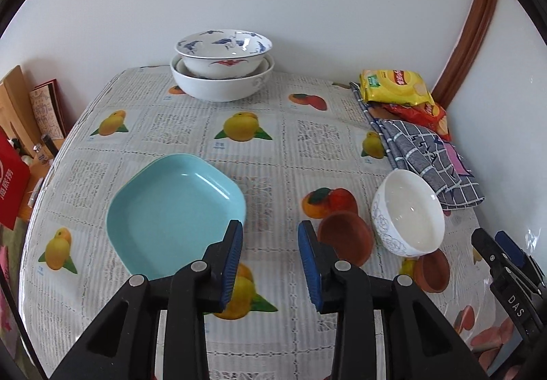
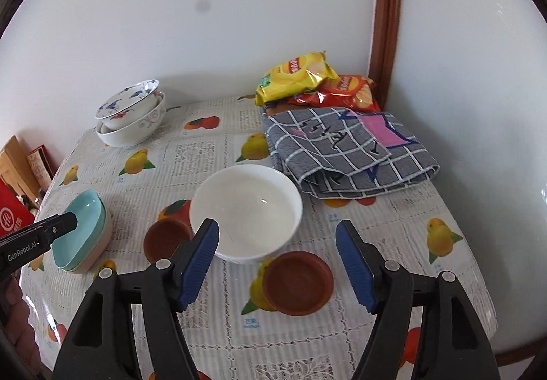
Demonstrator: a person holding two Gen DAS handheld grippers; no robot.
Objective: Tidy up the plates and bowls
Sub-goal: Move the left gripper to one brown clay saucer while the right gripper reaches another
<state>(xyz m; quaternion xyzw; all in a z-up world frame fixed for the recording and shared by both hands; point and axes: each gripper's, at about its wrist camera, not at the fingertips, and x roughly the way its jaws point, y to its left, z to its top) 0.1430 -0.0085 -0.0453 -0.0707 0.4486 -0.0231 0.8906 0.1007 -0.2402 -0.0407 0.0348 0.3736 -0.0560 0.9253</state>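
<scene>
Bowls and plates are scattered over the fruit-print tablecloth (image 1: pixel 273 147): a white bowl (image 2: pixel 246 212) sits mid-table, flanked by two small brown saucers (image 2: pixel 297 282) – one touching its near rim, the other just to its left. Teal square plates (image 1: pixel 174 212) sit stacked over on the left side, and a blue-patterned bowl (image 1: pixel 224 53) is nested in a bigger white one (image 1: pixel 222 82) at the back by the wall. Right gripper (image 2: pixel 277 260) hovers over the white bowl's near edge, jaws spread wide, holding nothing. Left gripper (image 1: pixel 270 260) is just off the teal stack's corner – also spread, empty. Checked cloth (image 2: pixel 345 151) and snack bags (image 2: pixel 297 75) sit in the far right corner.
</scene>
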